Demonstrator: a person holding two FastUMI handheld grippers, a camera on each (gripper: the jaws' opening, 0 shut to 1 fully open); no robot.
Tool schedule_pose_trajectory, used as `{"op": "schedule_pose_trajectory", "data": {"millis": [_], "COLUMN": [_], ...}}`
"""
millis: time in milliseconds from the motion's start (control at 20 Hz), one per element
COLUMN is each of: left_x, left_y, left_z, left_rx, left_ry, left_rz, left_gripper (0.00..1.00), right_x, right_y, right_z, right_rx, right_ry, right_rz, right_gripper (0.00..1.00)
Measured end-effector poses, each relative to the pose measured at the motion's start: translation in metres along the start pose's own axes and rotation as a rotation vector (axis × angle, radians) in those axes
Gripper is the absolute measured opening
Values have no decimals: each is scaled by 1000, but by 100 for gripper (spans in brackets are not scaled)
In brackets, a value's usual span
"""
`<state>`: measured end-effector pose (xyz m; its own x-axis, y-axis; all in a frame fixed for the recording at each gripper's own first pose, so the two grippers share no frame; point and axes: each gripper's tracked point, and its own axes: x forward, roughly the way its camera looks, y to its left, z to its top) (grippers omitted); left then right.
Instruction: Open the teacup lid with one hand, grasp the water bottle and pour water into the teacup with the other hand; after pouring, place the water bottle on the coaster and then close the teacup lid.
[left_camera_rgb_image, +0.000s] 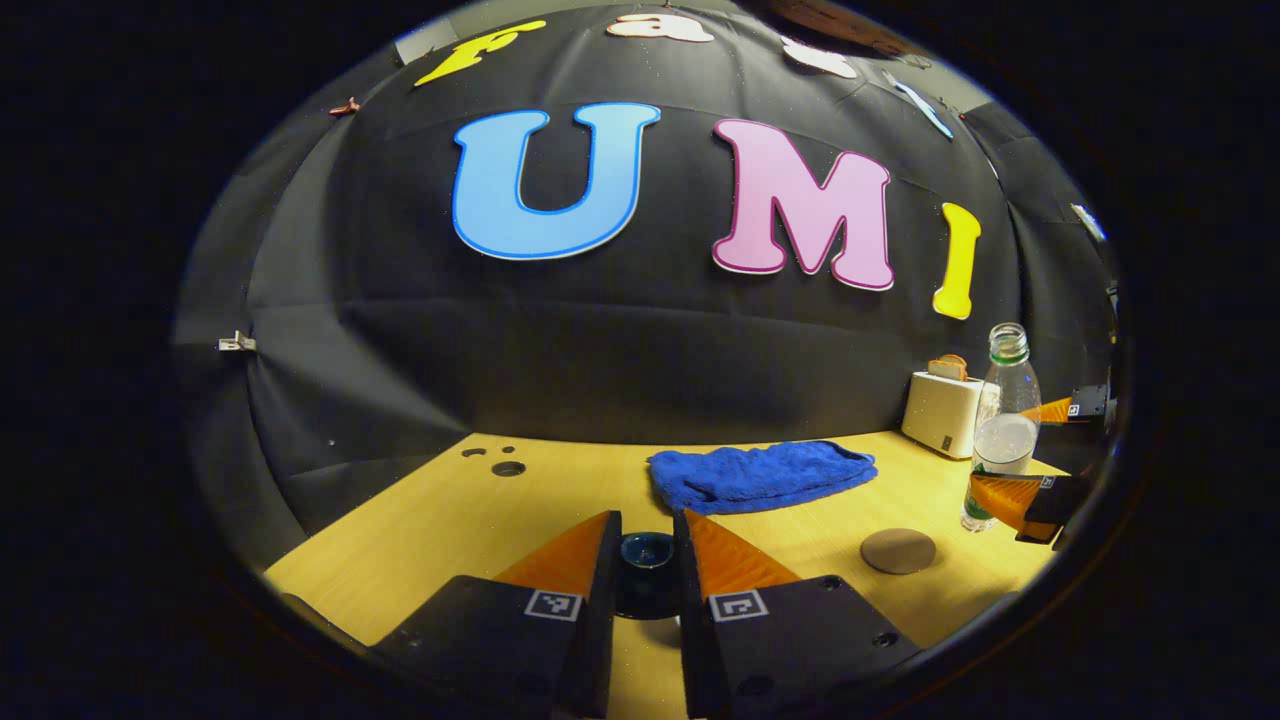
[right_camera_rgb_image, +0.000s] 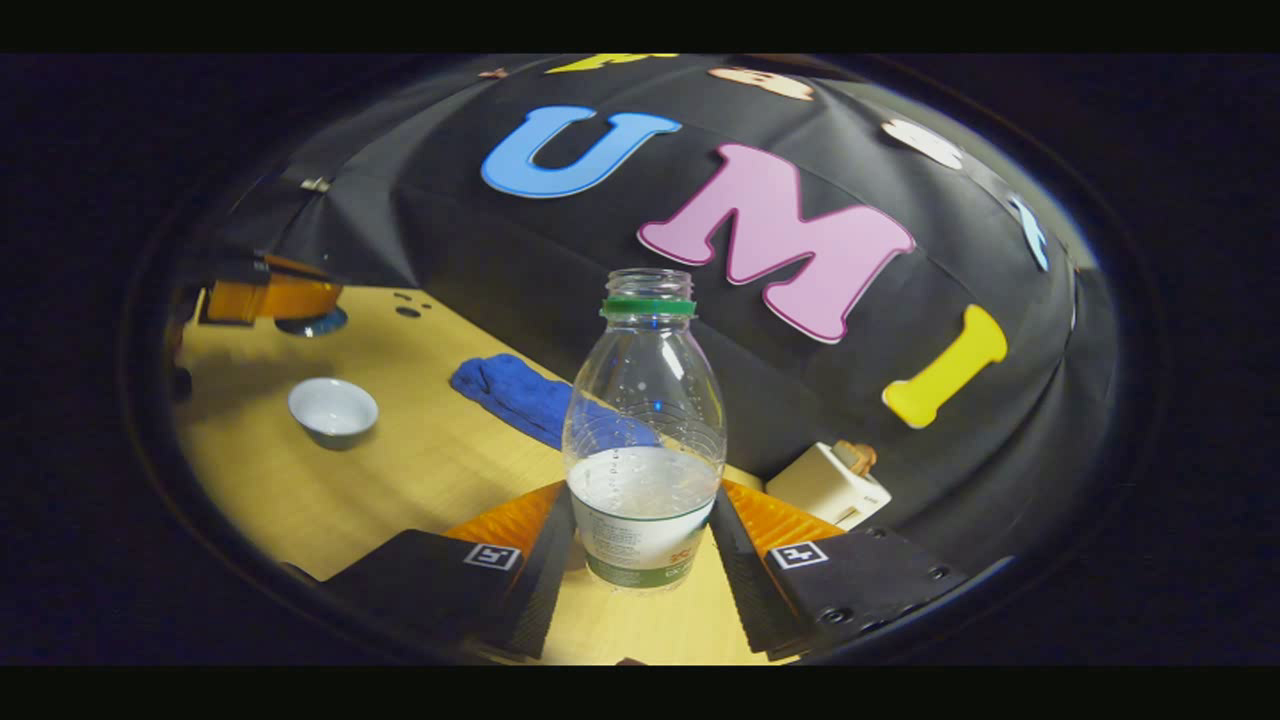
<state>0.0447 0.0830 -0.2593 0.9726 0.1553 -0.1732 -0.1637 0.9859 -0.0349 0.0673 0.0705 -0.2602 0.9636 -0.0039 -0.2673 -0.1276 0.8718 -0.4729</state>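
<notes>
My left gripper (left_camera_rgb_image: 647, 522) is shut on the dark blue teacup lid (left_camera_rgb_image: 648, 572), holding it above the table. In the right gripper view that gripper (right_camera_rgb_image: 285, 305) hangs at the far left with the lid (right_camera_rgb_image: 312, 322) under it, beyond the uncovered white teacup (right_camera_rgb_image: 333, 408). My right gripper (right_camera_rgb_image: 643, 492) is shut on the clear water bottle (right_camera_rgb_image: 645, 440), its fingers pressing the label band. The bottle has no cap, a green neck ring, and is about half full. In the left gripper view the bottle (left_camera_rgb_image: 1003, 425) stands at the far right, with the round grey coaster (left_camera_rgb_image: 898, 551) just left of it.
A folded blue towel (left_camera_rgb_image: 760, 475) lies mid-table near the back wall. A white toaster (left_camera_rgb_image: 945, 410) with bread in it stands at the back right, behind the bottle. Small holes (left_camera_rgb_image: 507, 467) mark the wooden tabletop (left_camera_rgb_image: 430, 530) at the back left.
</notes>
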Motion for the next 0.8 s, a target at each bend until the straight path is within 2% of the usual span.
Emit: {"op": "schedule_pose_trajectory", "data": {"millis": [50, 200, 350, 450, 500, 550, 600, 800], "left_x": [-1, -5, -10, -13, -13, -14, -15, -15], "left_y": [8, 28, 47, 58, 62, 67, 71, 79], "left_z": [1, 0, -3, -5, -9, -9, -11, -12], "left_rx": [0, 0, 1, -8, -11, -12, -12, -15], "left_ry": [-2, -8, -6, -6, -3, -1, 0, -4], "left_rz": [12, 46, 88, 110, 122, 135, 144, 164], "left_gripper": [32, 32, 32, 32, 32, 32, 32, 32], "right_x": [2, 13, 20, 25, 27, 29, 29, 32], "right_y": [1, 8, 21, 29, 33, 36, 39, 48], "right_z": [3, 13, 17, 21, 22, 22, 21, 23], "right_rx": [-58, -220, -351, -421, -450, -474, -498, -625], "right_ry": [-2, -16, -12, -10, -11, -13, -14, -26], "right_rz": [-10, -27, -7, 7, 11, 17, 21, 31], "right_gripper": [75, 75, 75, 72, 75, 72, 75, 75]}}
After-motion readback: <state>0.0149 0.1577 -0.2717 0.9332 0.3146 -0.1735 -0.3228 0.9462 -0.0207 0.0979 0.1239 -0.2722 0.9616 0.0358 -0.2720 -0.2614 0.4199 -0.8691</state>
